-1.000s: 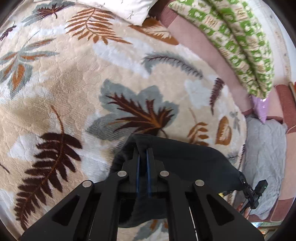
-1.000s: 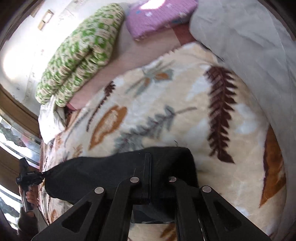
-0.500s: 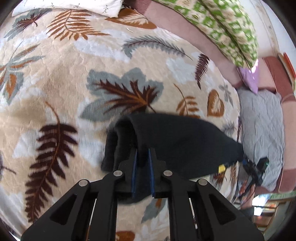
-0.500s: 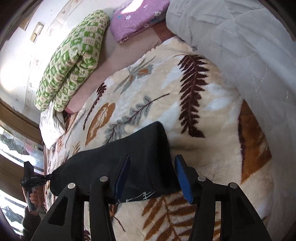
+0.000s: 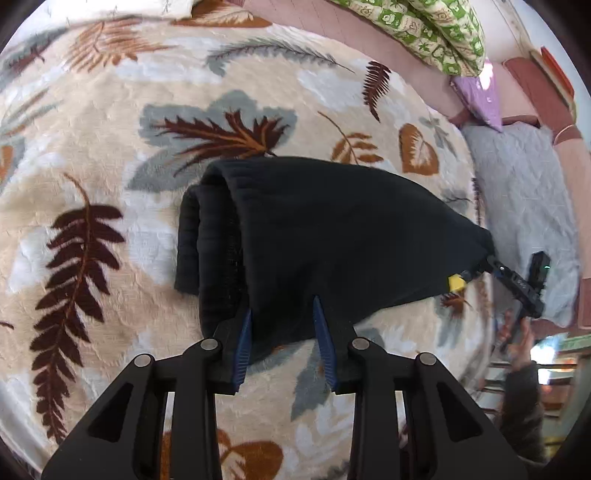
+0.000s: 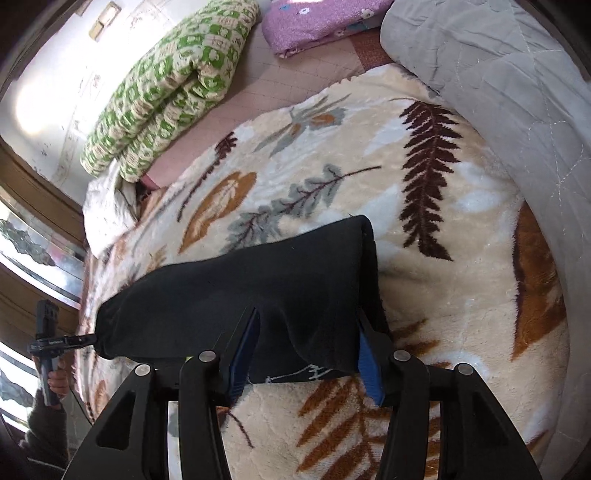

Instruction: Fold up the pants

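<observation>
Two grippers stand open over black pants (image 5: 332, 229) folded into a thick bundle on a leaf-patterned blanket (image 5: 110, 155). From the left wrist camera, the left gripper (image 5: 282, 339) has its blue-lined jaws spread apart at the bundle's near edge, the cloth lying between them with a gap on either side, so nothing is gripped. The pants' stacked layers show at the left end, while the far right corner tapers toward the right gripper (image 5: 480, 262), seen small and partly blurred; whether it touches the fabric cannot be told from here. A green patterned quilt (image 5: 424, 29) is cut off at the top edge, and a grey quilted cover (image 5: 524, 192) lies at the right. From the right wrist camera, the right gripper (image 6: 308, 350) is likewise wide open, its jaws straddling the near corner of the pants (image 6: 240, 295) without clamping, and pale lettering on the fabric is too small to read. The left gripper (image 6: 79, 339) appears at the bundle's far left tip, its jaws too small to make out. A purple folded cloth (image 6: 314, 22) is cropped at the top.
</observation>
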{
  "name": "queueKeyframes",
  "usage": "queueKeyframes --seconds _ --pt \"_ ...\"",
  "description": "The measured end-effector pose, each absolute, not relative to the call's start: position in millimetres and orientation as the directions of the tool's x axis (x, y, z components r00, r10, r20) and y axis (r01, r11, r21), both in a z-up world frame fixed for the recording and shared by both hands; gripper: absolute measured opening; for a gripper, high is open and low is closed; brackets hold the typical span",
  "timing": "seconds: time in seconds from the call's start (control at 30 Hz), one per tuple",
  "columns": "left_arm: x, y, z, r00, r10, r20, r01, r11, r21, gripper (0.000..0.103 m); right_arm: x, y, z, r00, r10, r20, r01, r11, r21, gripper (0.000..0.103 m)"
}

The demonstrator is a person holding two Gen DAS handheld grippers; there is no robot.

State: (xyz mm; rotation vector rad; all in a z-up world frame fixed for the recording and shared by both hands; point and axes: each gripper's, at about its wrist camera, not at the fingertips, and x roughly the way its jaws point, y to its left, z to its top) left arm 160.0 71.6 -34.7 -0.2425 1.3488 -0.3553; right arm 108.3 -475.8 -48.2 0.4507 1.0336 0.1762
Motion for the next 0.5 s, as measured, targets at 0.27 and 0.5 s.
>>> queueKeyframes --seconds 0.27,0.5 --pt "170.2 87.3 -17.3 0.231 -0.328 -0.916 0.027 0.943 -0.331 0.004 105.6 -472.5 -26.2 0.536 0.324 -0.78 0.06 0.907 0.418 0.009" --pt "166.8 108.0 -20.1 0.195 -0.305 -0.932 0.016 0.951 -0.308 0.004 90.7 -483.0 -33.7 0.519 0.398 -0.756 0.087 0.855 0.511 0.009"
